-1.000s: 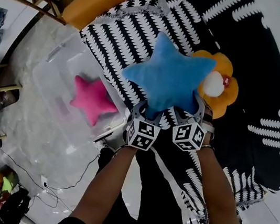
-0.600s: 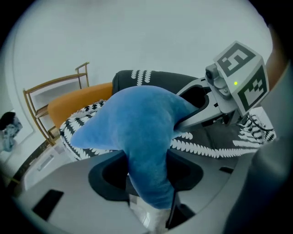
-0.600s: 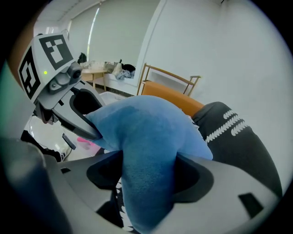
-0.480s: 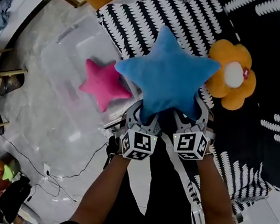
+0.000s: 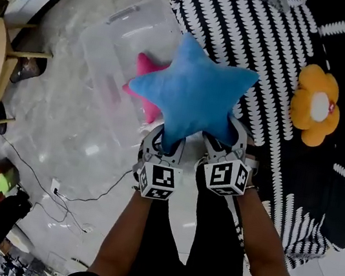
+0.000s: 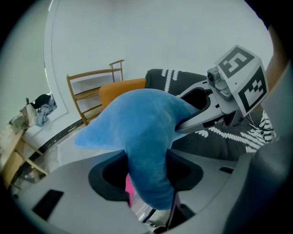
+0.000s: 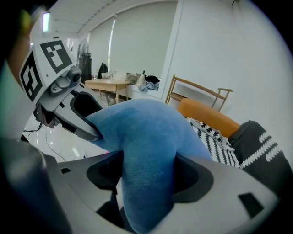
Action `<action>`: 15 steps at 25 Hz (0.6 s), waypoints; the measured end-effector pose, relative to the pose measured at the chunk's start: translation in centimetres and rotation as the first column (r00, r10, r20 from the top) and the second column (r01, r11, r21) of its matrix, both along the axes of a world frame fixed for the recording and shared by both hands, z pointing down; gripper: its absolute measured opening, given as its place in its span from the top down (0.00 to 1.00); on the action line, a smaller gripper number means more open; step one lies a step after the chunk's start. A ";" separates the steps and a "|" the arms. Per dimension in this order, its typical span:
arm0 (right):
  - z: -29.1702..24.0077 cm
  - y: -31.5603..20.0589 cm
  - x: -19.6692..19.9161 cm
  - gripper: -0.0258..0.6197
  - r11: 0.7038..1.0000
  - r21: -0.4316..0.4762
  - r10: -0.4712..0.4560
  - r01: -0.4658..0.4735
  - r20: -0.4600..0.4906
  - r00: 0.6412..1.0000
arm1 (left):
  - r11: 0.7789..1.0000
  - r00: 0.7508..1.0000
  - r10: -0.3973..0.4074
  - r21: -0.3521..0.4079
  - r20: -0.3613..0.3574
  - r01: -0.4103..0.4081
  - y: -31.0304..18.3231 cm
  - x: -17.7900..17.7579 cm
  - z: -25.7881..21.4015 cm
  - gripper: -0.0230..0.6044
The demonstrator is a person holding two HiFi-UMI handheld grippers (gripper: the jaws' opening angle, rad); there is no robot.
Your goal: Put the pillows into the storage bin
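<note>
The left gripper (image 5: 165,141) pinches one lower arm of the blue star-shaped plush pillow (image 5: 190,91), its jaws pressed into the fabric from both sides. The right gripper (image 5: 225,133) clamps the neighbouring arm the same way; its jaws have just been closing a little, with that plush arm between them. Held by both, the pillow hangs in the air in front of the person, and in the head view it overlaps the near edge of the clear plastic storage bin (image 5: 110,38), which stands on the pale glossy floor.

A pink star-shaped pillow (image 5: 144,70) shows inside the bin's outline, partly hidden behind the blue one, so one pillow looks already stowed. The blue one is on its way but not yet released, and I judge it needs to go further over the opening before the jaws let go. An orange flower-shaped pillow (image 5: 315,105) lies well apart on the black-and-white patterned rug (image 5: 266,45), untouched, so that one is left to fetch afterwards.
</note>
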State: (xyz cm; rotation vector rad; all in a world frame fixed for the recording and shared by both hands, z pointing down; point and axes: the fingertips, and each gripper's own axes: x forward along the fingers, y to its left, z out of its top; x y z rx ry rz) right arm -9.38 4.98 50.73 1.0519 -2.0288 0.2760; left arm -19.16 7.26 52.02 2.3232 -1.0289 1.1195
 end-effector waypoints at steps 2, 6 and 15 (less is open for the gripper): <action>-0.1 -0.4 -3.2 0.43 0.999 -0.013 -0.039 0.039 0.000 0.999 | 0.999 0.999 -0.041 -0.015 0.009 0.041 0.1 -3.1 -0.1 0.58; 2.1 -0.6 -8.6 0.43 0.995 -0.037 -0.088 0.089 0.031 0.996 | 0.995 0.995 -0.088 -0.035 0.043 0.090 0.3 -8.5 1.6 0.58; 7.1 -1.4 -16.9 0.41 0.980 -0.156 -0.111 0.127 0.105 0.988 | 0.985 0.990 -0.135 -0.101 0.032 0.137 0.1 -16.8 5.5 0.57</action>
